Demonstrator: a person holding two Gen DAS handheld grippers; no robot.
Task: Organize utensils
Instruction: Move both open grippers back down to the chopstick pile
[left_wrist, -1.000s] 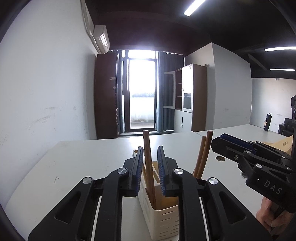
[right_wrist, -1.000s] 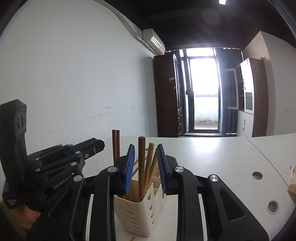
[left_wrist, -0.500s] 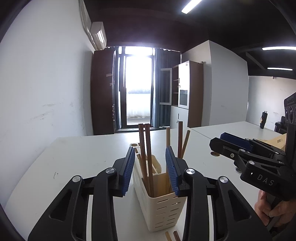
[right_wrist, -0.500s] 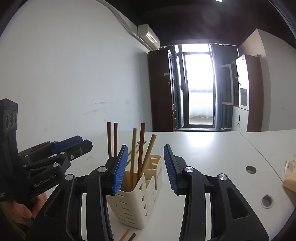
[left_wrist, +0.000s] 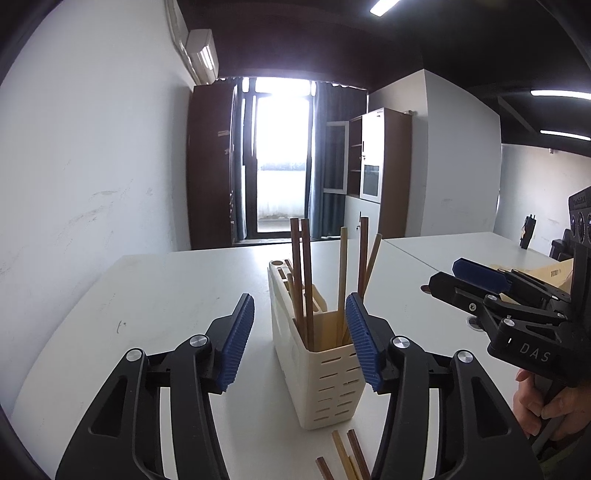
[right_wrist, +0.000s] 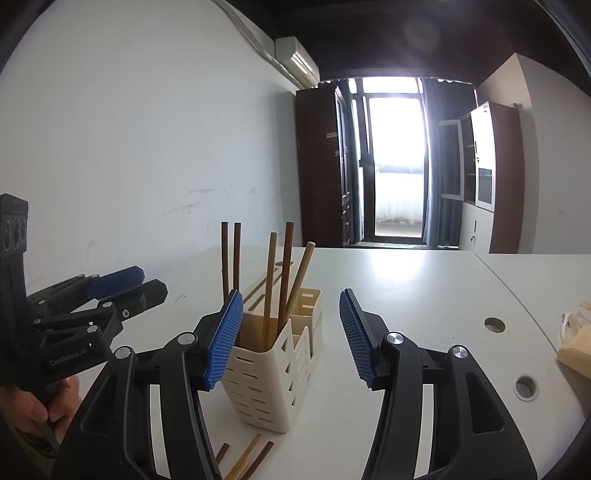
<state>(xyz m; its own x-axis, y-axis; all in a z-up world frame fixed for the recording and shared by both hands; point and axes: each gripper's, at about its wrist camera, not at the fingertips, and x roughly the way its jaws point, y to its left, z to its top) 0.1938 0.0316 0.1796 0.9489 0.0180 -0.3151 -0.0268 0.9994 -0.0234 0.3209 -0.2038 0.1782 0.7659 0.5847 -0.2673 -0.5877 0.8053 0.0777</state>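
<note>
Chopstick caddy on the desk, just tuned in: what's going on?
A person is sorting chopsticks into the white caddy. Both tongs, left and right, are open and empty in front of it. Five chopsticks stand inside; a few loose ones lie on the table at its base.

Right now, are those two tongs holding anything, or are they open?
Left tongs: open, holding nothing, either side of the utensil holder.
Right tongs: open, holding nothing.
</note>
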